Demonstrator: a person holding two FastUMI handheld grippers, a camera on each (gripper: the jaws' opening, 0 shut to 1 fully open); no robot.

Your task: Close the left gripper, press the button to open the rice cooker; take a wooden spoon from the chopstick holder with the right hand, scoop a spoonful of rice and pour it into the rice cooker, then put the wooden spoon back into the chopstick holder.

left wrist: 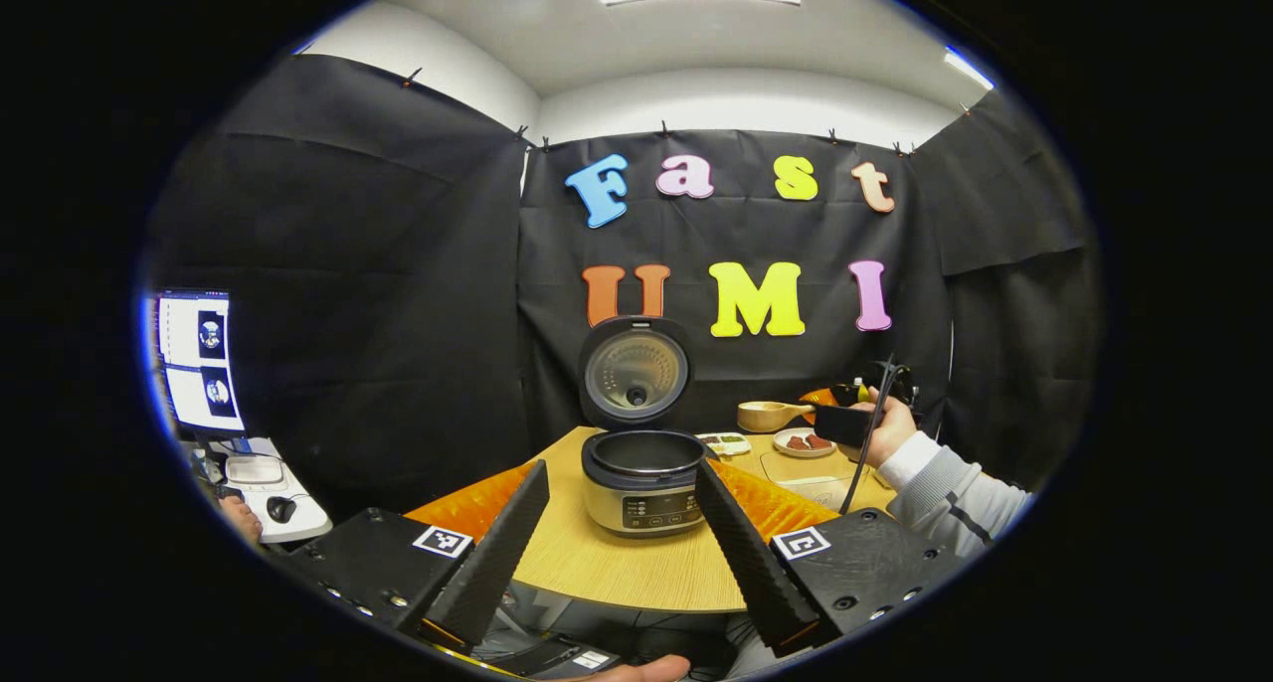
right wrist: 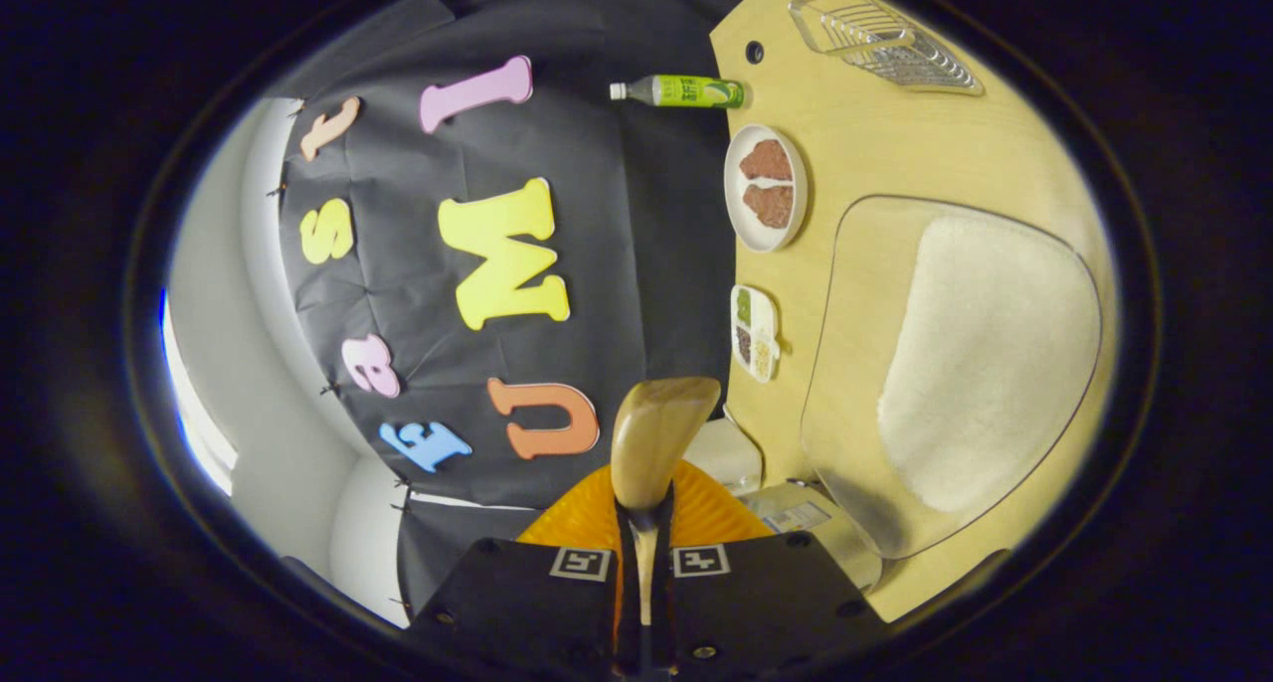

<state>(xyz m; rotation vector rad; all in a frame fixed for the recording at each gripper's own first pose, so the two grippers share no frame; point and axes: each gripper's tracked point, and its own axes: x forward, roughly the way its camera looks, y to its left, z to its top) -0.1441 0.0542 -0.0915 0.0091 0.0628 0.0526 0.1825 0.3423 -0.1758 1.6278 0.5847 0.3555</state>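
Note:
The rice cooker [left wrist: 641,483] stands on the round wooden table [left wrist: 636,573] with its lid [left wrist: 635,372] raised and its dark inner pot showing. My left gripper [left wrist: 622,473] is open in front of it, one finger on each side, apart from the cooker. At the right, a hand holds my right gripper [left wrist: 845,419] above the table, with the wooden spoon [left wrist: 764,416] sticking out to the left. In the right gripper view, my right gripper [right wrist: 643,553] is shut on the wooden spoon [right wrist: 656,433] by its handle. The clear box of rice [right wrist: 980,364] lies to the right.
A plate of meat [right wrist: 766,190], a small divided dish [right wrist: 754,332], a green bottle [right wrist: 681,90] and a wire rack [right wrist: 880,41] stand on the table [right wrist: 875,145]. An orange ribbed thing [right wrist: 701,508] sits behind the spoon. Orange cloth [left wrist: 477,498] edges the table. A monitor [left wrist: 199,359] stands at the left.

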